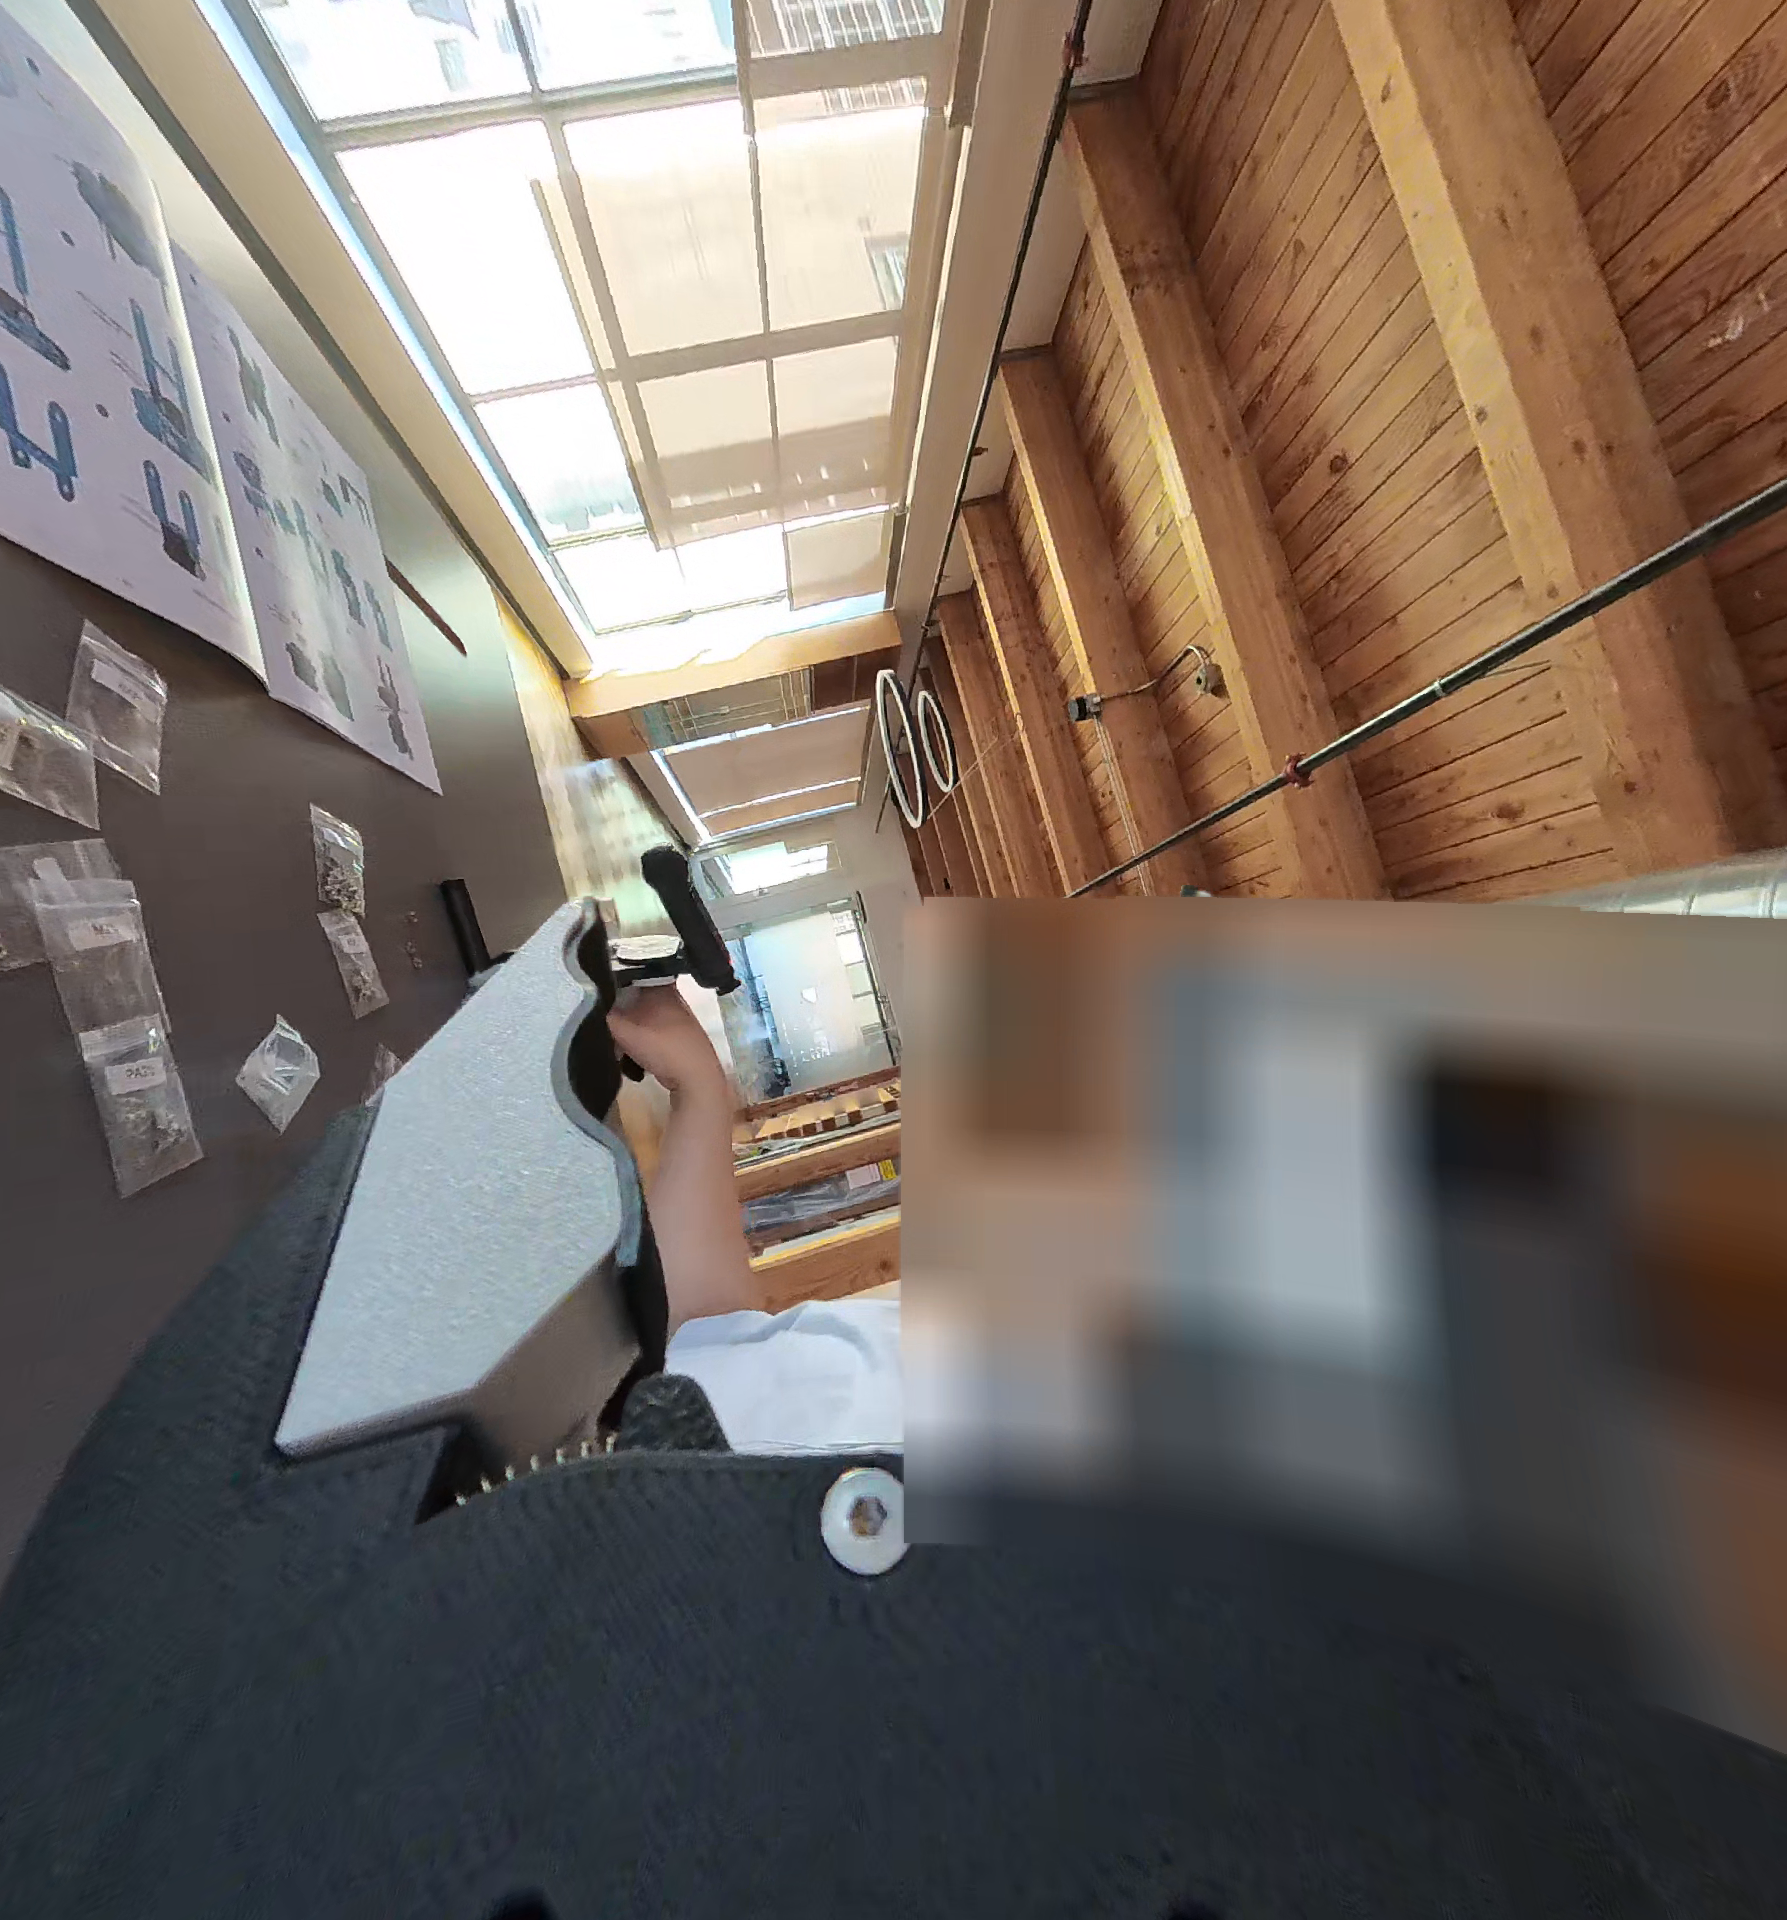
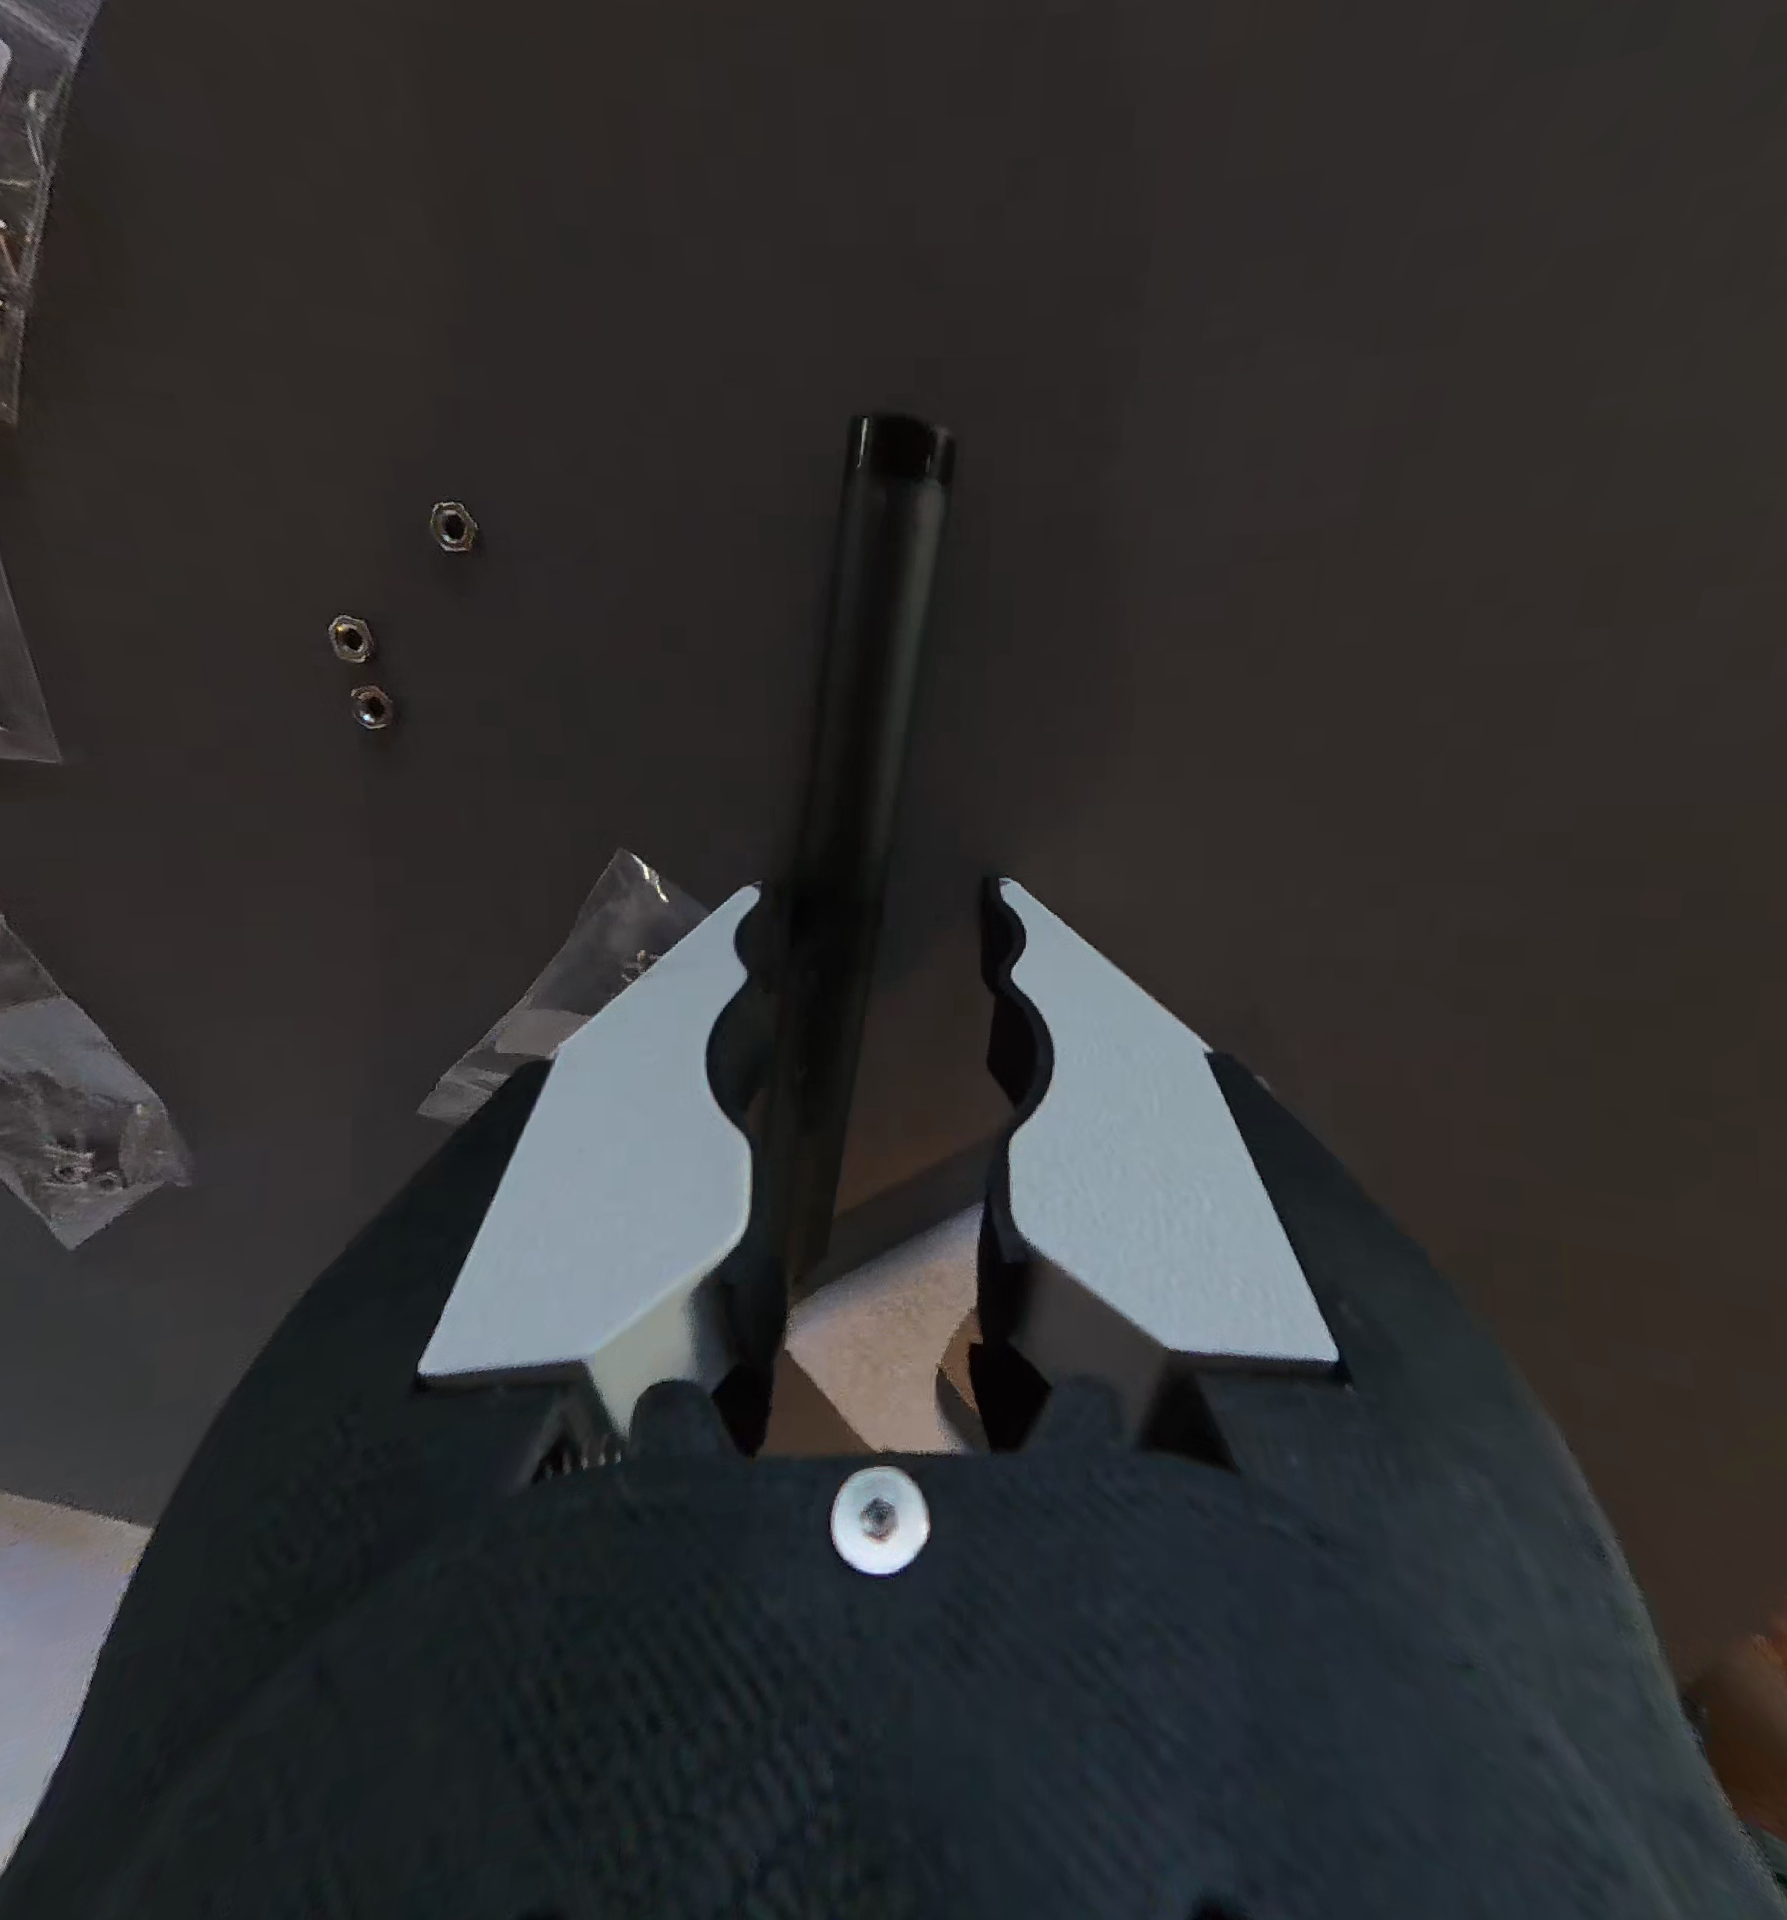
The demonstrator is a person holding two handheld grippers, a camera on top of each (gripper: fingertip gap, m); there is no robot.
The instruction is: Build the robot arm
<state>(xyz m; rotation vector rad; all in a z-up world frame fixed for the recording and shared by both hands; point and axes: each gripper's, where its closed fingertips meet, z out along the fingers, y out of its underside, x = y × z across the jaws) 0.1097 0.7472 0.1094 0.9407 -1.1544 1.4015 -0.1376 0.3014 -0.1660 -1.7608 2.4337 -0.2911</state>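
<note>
Your right tongs (image 2: 873, 904) stand wide apart, and the black tube (image 2: 868, 727) runs between the two grey fingers (image 2: 619, 1122), lying against the left one with a clear gap to the right one. The tongs hold nothing. The tube lies flat on the dark desk (image 2: 1388, 520), its near end close to the desk edge under your tongs and its far end pointing toward the middle of the desk. To the right of the tube the desk is bare out to its edge, where wood floor shows. To the left lie three small hex nuts (image 2: 359, 665), and beyond them clear bags of hardware (image 2: 37, 1101) along the left edge; one small bag (image 2: 556, 997) sits just beside the left finger.

The left wrist view is tipped up toward the windows and the wooden ceiling. Only one grey finger (image 1: 473, 1195) of your left tongs shows there; the other is hidden by a blurred patch, so you cannot tell how wide they stand. That view alone shows the printed sheets (image 1: 120, 364) near the desk's far edge.
</note>
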